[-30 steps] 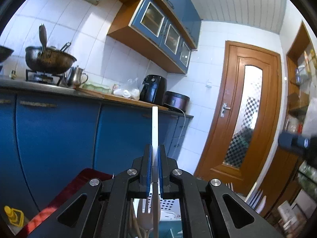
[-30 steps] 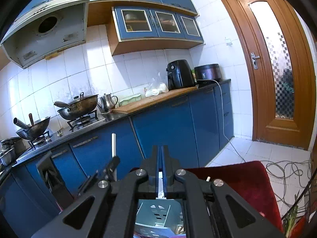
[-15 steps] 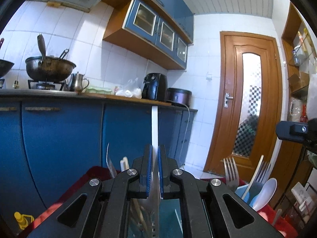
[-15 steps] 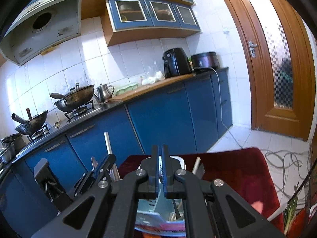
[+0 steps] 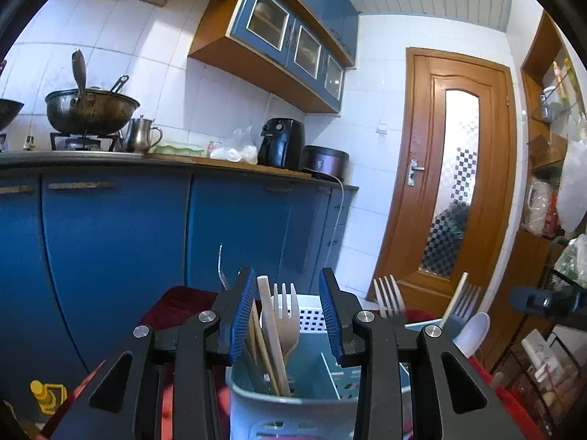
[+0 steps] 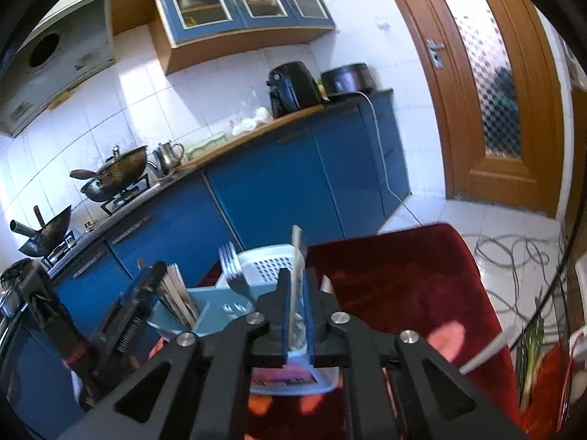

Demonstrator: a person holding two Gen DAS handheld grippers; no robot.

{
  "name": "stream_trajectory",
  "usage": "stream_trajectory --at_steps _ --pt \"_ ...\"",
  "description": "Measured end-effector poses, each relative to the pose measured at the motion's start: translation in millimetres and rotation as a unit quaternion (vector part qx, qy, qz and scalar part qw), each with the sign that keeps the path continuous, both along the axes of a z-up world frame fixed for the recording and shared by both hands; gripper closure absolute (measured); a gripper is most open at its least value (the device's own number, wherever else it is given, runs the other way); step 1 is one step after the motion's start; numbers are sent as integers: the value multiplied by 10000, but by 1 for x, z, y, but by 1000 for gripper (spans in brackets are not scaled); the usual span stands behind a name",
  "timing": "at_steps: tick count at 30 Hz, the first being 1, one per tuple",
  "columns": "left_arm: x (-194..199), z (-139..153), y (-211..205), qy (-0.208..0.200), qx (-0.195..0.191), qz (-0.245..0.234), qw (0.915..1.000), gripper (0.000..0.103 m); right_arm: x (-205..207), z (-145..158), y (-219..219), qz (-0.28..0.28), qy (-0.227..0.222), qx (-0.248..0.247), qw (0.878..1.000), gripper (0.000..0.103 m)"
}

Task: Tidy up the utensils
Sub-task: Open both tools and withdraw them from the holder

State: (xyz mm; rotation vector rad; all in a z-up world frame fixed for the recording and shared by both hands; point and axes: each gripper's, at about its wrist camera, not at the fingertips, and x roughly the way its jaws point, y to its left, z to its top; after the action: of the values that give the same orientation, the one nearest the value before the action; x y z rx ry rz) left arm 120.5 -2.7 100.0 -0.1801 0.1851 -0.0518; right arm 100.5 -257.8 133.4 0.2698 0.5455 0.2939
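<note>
Going left to right in the left wrist view: there's a dark red cloth [image 5: 176,304] under everything, and the left gripper [image 5: 287,293] sits right over a grey-blue utensil caddy [image 5: 293,414]. Its jaws have just been opening and now stand moderately wide, with nothing pinched. Between the blue pads [image 5: 242,315], a flat pale wooden stick [image 5: 265,304] stands in the caddy's nearest compartment, leaning a bit and just beside the left pad. I can't tell if it actually touches it. Right next to it is a beige fork [image 5: 288,315], tines up, in the same compartment with a few more wooden sticks. Behind them is a white perforated basket [image 5: 312,317]. Further right, two metal forks [image 5: 389,293] poke up with a white spoon [image 5: 473,333] beside them, and the right gripper is a dark blur at the far edge.

In the right wrist view, the left gripper shows at the left, over a bundle of wooden sticks [image 6: 179,300] in the caddy. Then comes a fork, then the white basket. The right gripper [image 6: 296,278] is in the middle, its jaws only narrowly apart and just been opening. A thin pale stick [image 6: 295,256] stands upright between the pads, with a sliver of gap on each side, so it looks loose rather than squeezed. The red cloth spreads out to the right.
</note>
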Motion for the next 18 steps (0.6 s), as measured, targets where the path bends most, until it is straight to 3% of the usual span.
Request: stream_trajectory --at_steps 5,12,18 --pt "-16 6 4 68 20 -67 10000 66 -7 -19 -16 -151 285 -90 9994 86" --pt "-42 8 9 172 -46 -105 9998 66 -23 -55 -34 -251 800 -622 9945 76" --pt "-56 0 13 446 -174 -150 9987 66 -37 -75 -30 -161 963 -1096 9892 67"
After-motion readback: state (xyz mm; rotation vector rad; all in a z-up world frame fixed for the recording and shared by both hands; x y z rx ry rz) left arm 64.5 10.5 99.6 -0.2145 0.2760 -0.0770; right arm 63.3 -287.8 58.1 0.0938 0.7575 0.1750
